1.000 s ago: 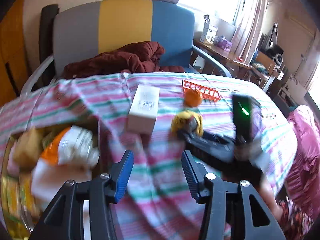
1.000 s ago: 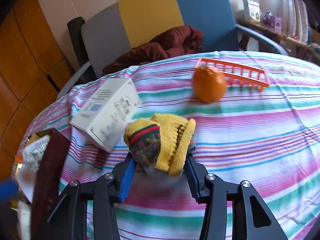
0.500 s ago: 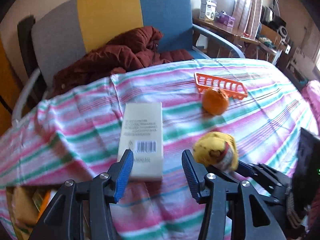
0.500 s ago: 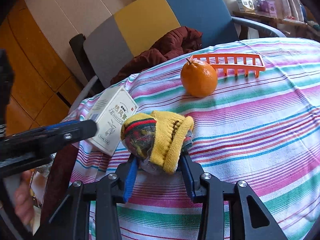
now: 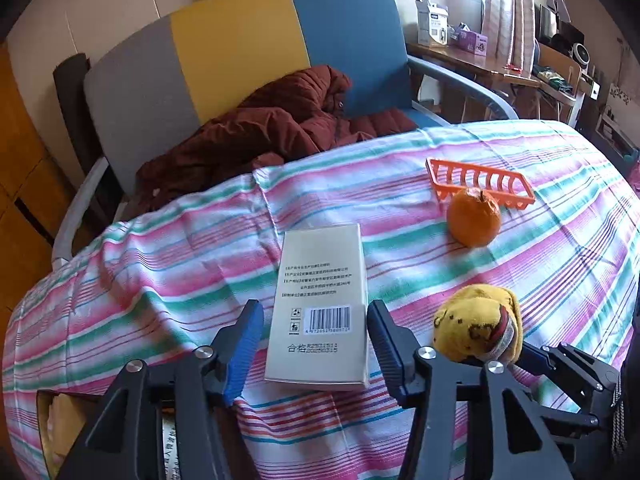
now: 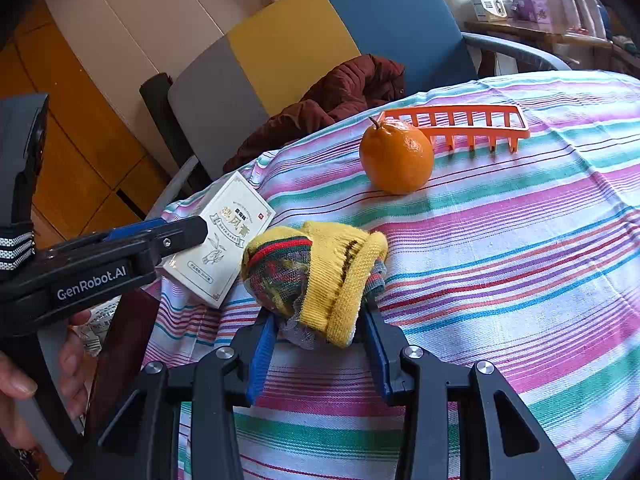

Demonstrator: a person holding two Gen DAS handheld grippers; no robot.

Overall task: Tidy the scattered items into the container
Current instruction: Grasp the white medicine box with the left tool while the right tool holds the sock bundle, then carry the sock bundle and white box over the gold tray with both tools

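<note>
Between right jaws: rolled sock.

A maroon jacket lay on the grey, yellow and blue chair beyond the striped tabletop.

Striped tablecloth, white box, orange, orange rack, rolled sock

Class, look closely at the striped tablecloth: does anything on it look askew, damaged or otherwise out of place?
Nothing looks damaged or spilled. The striped tablecloth is rumpled into folds left of the white box. The orange, orange plastic rack and rolled sock lie scattered, not yet in a container.
</note>
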